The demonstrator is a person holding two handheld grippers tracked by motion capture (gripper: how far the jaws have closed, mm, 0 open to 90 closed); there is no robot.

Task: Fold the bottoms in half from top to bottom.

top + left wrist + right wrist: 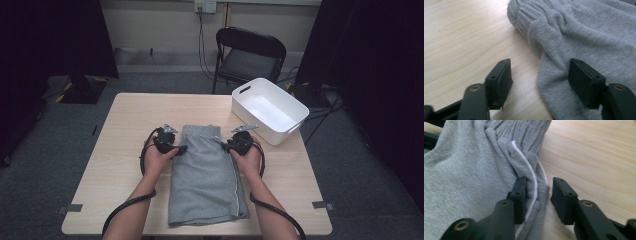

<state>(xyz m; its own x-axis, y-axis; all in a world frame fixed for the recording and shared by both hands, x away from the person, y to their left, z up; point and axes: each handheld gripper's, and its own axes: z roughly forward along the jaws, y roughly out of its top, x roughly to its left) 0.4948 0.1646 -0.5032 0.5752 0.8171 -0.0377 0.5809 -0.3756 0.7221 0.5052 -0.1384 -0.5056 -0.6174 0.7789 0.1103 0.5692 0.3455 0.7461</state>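
Grey shorts [205, 175] lie folded lengthwise on the wooden table [135, 115], waistband at the far end. My left gripper [181, 148] is at their left edge near the waistband. In the left gripper view its jaws [540, 65] stand wide apart, one over bare wood and the other over the grey cloth [586, 30], with the edge between them. My right gripper [226, 146] is at the right edge. Its jaws [539, 182] straddle the bunched hem with the white stripe [529, 167]. The inner jaw touches the cloth; a gap shows beside the outer jaw.
A white plastic bin [268, 110] stands at the table's far right corner, close to my right hand. A black folding chair [248, 55] is behind the table. Bare wood lies left of the shorts and along the far edge.
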